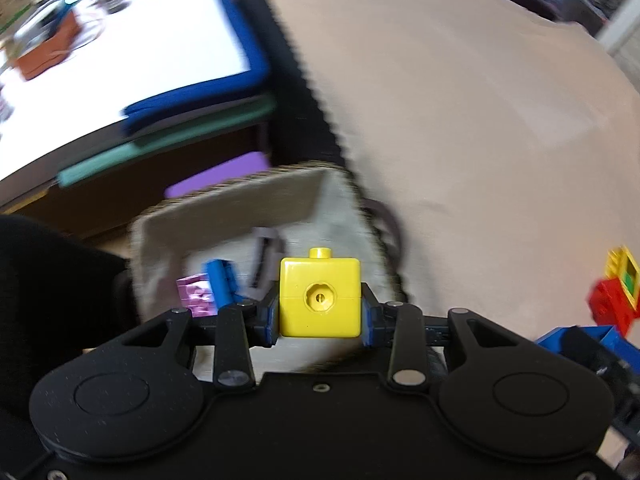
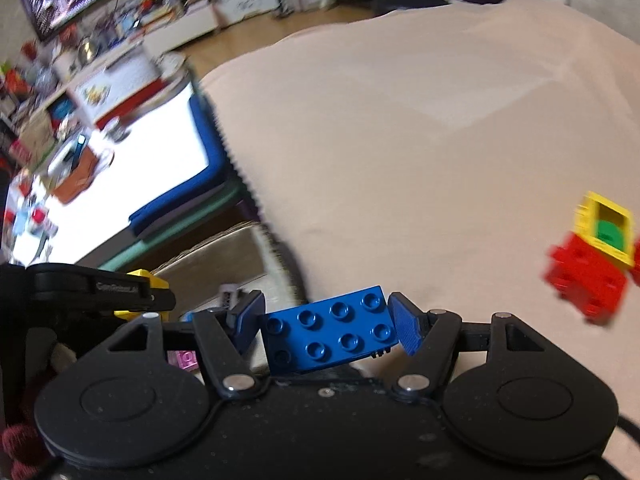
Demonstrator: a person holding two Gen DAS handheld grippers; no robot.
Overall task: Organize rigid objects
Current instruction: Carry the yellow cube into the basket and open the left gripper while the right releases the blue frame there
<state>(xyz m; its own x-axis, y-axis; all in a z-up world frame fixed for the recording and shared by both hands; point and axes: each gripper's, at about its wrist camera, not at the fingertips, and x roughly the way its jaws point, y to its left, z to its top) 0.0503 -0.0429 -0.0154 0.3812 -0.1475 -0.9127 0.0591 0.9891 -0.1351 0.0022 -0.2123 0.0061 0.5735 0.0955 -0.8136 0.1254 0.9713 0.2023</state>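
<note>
Heavy motion blur, fisheye edge warp, blown-out white table.

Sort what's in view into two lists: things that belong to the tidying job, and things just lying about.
Part of the job:
yellow block in the left gripper
blue brick in the right gripper
cardboard box with bricks inside
red and yellow bricks on the beige cloth

Lying about:
blue and green pads
orange box

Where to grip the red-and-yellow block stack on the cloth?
Judging by shape: the red base, across its two flat side walls, from above. The yellow frame on top is hollow, a poorer hold. Blur hides the exact tilt.
</note>
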